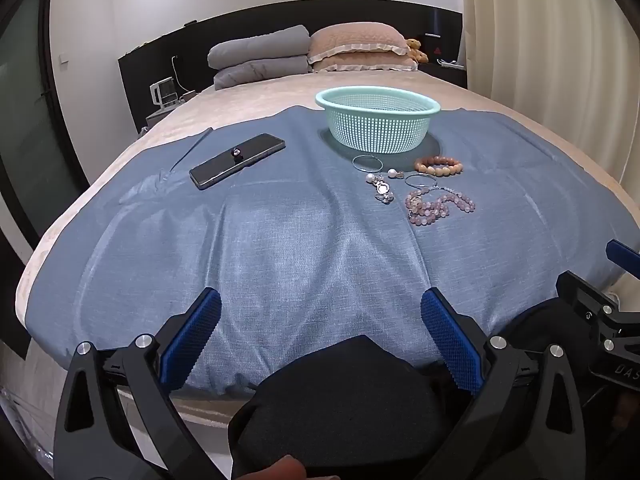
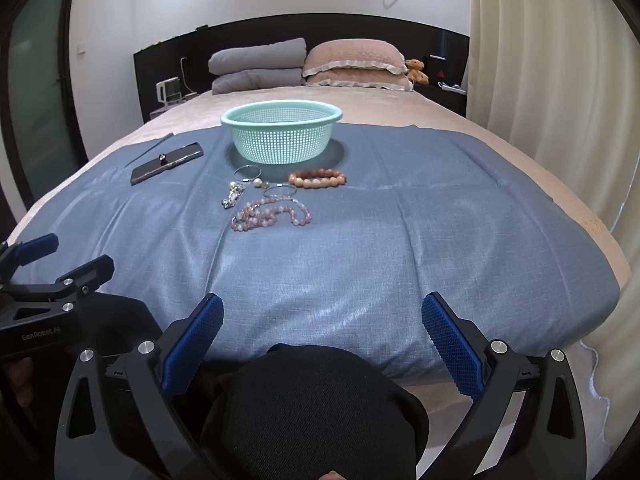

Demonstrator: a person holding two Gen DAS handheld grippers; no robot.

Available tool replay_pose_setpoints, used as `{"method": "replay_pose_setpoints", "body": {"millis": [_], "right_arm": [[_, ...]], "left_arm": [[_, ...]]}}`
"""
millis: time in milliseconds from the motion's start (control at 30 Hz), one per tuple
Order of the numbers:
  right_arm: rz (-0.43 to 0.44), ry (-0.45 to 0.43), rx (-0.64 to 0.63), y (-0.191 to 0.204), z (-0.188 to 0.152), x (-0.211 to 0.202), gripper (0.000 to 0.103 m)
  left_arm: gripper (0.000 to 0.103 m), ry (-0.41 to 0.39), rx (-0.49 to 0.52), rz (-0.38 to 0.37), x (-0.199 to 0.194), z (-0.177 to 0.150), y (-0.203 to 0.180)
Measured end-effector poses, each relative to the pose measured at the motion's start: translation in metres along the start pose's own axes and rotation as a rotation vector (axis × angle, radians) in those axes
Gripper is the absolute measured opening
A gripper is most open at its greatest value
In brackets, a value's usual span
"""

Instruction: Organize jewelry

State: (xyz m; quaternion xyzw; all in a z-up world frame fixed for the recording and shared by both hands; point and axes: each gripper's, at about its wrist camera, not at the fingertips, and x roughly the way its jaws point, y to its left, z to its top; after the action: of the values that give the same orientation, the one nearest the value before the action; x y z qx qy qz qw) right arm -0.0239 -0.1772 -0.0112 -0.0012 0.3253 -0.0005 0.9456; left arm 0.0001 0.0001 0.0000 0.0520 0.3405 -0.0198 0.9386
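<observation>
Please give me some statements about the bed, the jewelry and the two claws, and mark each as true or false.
1. The green basket stands on the blue cloth. True.
2. The orange bead bracelet lies inside the basket. False: it lies on the cloth in front of it.
3. The left claw is shut on a ring. False: it is open and empty.
4. The right claw is open. True.
5. A small ring sits on the phone. True.
</observation>
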Motion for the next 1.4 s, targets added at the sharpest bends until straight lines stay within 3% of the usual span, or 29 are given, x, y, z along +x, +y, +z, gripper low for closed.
{"method": "replay_pose_setpoints", "body": {"millis": [1400], "right_arm": [[-0.002, -0.003, -0.002, 0.0000, -0.0004, -0.0011, 0.095]], "left_arm": [[0.098, 0.007, 0.003, -0.001, 0.0014, -0.0022, -0.0002]]}}
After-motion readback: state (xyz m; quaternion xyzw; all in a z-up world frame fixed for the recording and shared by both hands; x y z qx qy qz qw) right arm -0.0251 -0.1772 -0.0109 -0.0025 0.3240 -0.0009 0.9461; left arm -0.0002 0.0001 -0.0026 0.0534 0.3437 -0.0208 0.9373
